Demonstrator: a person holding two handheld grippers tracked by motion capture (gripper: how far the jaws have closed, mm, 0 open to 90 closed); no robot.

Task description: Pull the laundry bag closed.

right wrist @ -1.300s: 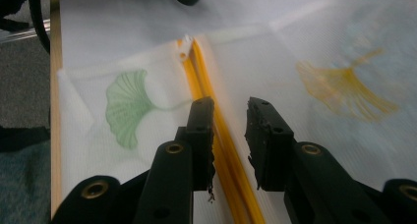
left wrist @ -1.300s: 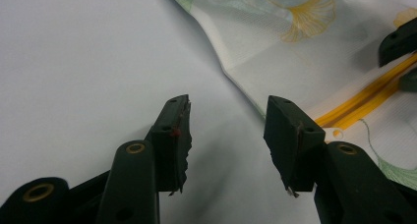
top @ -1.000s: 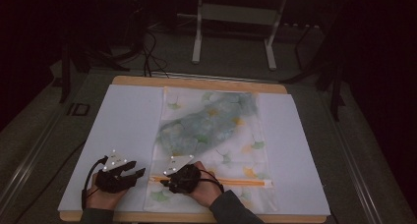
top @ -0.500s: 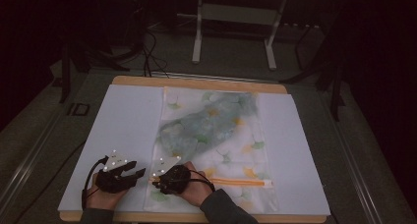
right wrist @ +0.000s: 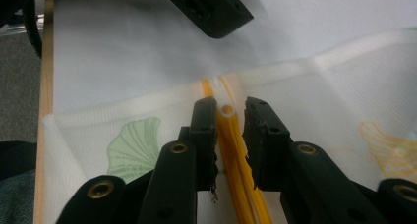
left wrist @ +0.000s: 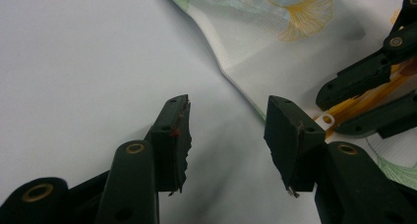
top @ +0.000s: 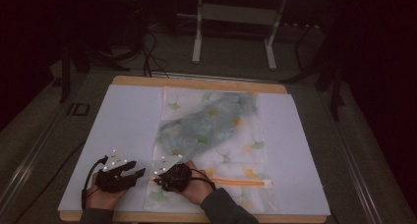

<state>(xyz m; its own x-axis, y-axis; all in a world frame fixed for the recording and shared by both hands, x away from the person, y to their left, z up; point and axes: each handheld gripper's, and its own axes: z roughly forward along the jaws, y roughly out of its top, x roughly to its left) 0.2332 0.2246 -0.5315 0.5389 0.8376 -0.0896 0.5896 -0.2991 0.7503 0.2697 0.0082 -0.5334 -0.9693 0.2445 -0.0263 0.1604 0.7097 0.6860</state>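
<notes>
High view: mesh laundry bag [top: 214, 145] flat mid-surface, orange zipper [top: 241, 182] along near edge. Both hands at near-left corner.

Left gripper view: left hand-held gripper [left wrist: 227, 130] wide open, empty, just off bag's edge.

Right gripper view: right hand-held gripper [right wrist: 230, 117] jaws just been closing, straddling white zipper pull [right wrist: 226, 107], not yet pinching. Step: grasping pull. Next likely: clamp firmly, slide along zipper.

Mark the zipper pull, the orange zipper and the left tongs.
zipper pull [right wrist: 227, 107]: right gripper view, on its white tab by the hole.
orange zipper [top: 241, 182]: high view, mid-length of the tape.
left tongs [left wrist: 227, 130]: left gripper view, midway between the tips.
</notes>
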